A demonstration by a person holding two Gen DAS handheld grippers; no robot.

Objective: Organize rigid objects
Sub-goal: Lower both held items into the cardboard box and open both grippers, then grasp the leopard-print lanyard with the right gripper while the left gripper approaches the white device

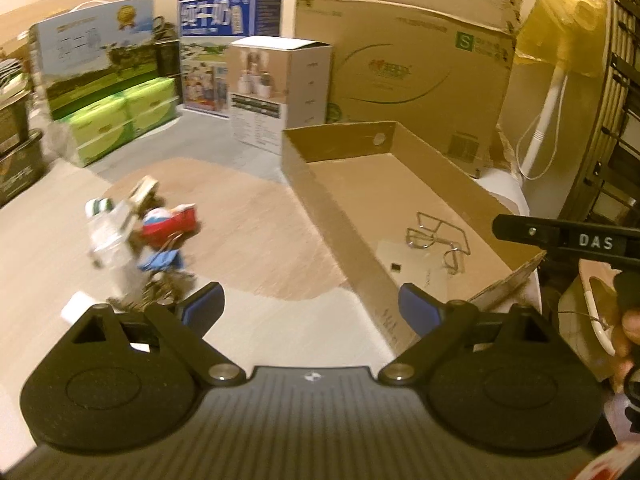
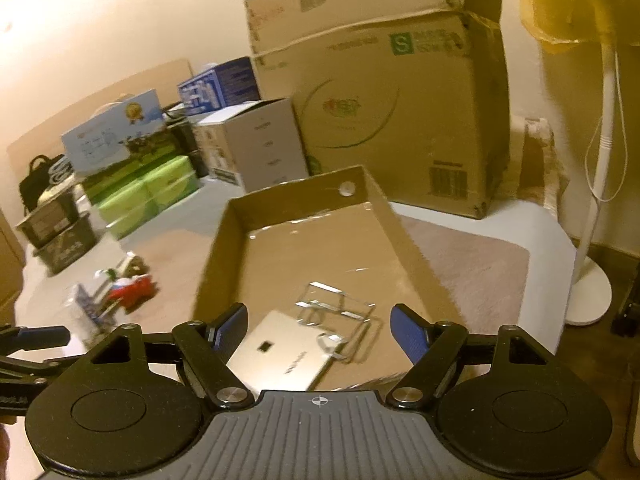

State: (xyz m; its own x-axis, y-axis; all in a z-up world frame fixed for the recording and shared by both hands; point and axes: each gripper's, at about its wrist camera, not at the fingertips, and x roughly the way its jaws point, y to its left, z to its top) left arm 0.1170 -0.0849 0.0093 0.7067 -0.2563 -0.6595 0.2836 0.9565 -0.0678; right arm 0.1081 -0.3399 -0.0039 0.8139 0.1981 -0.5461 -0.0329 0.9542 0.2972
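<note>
Shallow tray box [image 2: 216, 248]: plain brown cardboard. Flat card [image 2: 280, 356] inside: white, small black square. Wire rack [image 1: 436, 240]: silver. Gripper pads [image 2: 408, 332]: blue. Packs [image 1: 120, 120]: bright green.

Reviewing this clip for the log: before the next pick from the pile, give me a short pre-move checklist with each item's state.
1. Left gripper empty, jaws apart: ok.
2. Right gripper empty, jaws apart: ok, nothing pressed between the pads.
3. Open cardboard box has room: ok; only a white flat card and a wire rack lie near its close end.
4. Objects left to sort: ok, a pile of small items sits on the surface outside the box.
5. Which pile item is graspable: cannot tell, the pile is blurred in both views.
6. Right gripper clear of the box wall: cannot tell.
</note>
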